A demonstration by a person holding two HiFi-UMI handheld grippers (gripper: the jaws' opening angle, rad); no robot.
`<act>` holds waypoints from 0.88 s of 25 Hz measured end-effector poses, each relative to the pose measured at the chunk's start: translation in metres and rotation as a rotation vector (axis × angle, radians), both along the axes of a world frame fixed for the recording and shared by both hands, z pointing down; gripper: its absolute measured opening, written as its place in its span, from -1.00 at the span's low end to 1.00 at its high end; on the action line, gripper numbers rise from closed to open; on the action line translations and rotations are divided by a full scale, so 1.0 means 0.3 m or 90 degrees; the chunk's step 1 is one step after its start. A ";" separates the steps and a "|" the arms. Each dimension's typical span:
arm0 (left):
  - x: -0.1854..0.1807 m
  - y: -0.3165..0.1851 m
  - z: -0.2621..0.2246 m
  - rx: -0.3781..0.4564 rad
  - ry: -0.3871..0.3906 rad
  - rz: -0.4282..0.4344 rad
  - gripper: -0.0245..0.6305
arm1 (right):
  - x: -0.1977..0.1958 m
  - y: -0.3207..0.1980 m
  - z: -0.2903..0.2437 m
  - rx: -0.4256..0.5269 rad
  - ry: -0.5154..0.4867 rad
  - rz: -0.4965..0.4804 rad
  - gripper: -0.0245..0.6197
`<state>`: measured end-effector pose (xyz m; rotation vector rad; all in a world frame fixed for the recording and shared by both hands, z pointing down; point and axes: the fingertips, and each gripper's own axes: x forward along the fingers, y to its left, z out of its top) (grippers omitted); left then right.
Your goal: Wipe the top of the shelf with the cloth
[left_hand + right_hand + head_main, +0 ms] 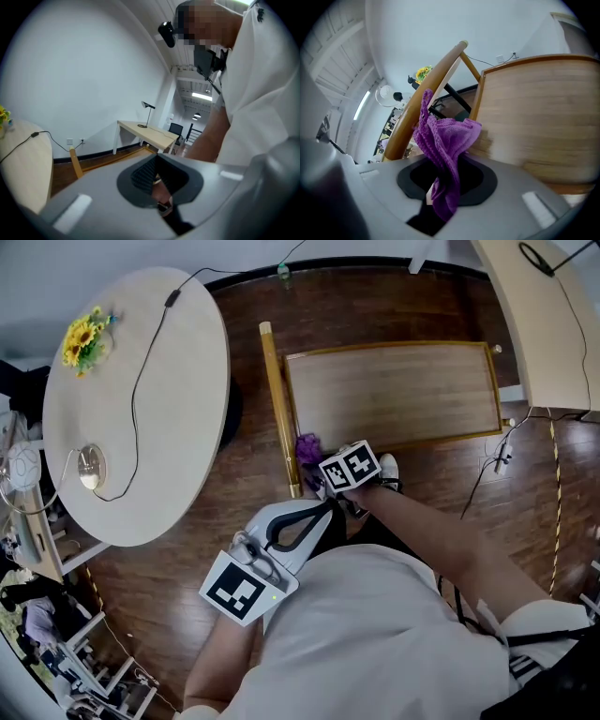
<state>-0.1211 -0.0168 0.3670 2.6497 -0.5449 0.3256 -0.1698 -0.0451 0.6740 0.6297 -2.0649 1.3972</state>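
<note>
The shelf top (pixel 394 395) is a pale wooden panel with a raised rim, lying just beyond my grippers. A wooden rail (pixel 279 409) runs along its left side. My right gripper (pixel 317 463) is at the panel's near-left corner, shut on the purple cloth (pixel 307 448). In the right gripper view the cloth (pixel 443 136) bunches up out of the gripper (pixel 445 164), between the rail (pixel 426 98) and the shelf top (pixel 539 117). My left gripper (pixel 326 507) hangs back near the person's body, clear of the shelf. It looks shut and empty in its own view (pixel 156 161).
A round white table (pixel 178 427) stands at the left with sunflowers (pixel 82 338), a small lamp (pixel 90 468) and a black cable. A pale desk (pixel 548 324) is at the upper right. Dark wood floor surrounds the shelf. The person's shoe (pixel 388 467) is by the panel's near edge.
</note>
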 end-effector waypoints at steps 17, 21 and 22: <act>0.293 0.023 -0.051 0.029 0.022 0.103 -0.87 | 1.517 0.198 0.017 0.055 0.301 0.318 -0.60; 0.381 0.051 -0.048 0.008 0.000 0.079 -0.87 | 1.885 0.203 0.052 0.050 0.379 0.391 -0.60; 0.402 0.056 -0.043 0.002 -0.005 0.073 -0.87 | 1.934 0.194 0.063 0.050 0.388 0.400 -0.60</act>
